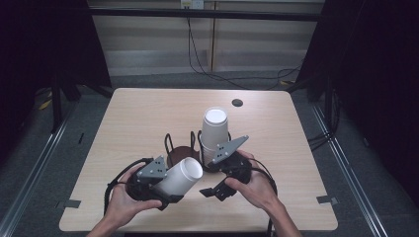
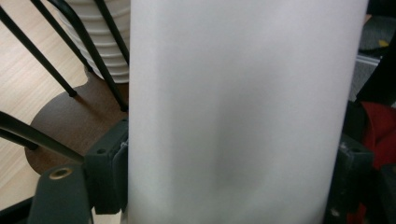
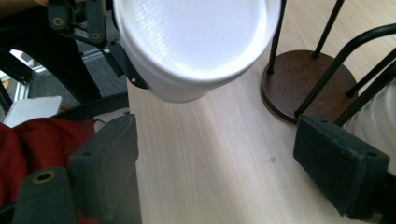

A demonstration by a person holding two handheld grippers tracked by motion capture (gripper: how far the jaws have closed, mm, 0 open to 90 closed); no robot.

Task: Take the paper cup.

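The left gripper (image 1: 170, 190) clamps a white cup (image 1: 182, 176); right gripper (image 1: 213, 190) gapes empty.

Even overhead light brightens the pale wooden table (image 1: 148, 123) in the high view while black surroundings swallow the edges; close up, the white paper cup (image 2: 243, 112) blurs to a soft, featureless wall, with faint shadows pooling beneath the dark rack base (image 3: 303, 79).

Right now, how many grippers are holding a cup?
1. The left tongs clamp a single white cup lying on its side. The right tongs are open and empty beside the cup stack in its wire rack.
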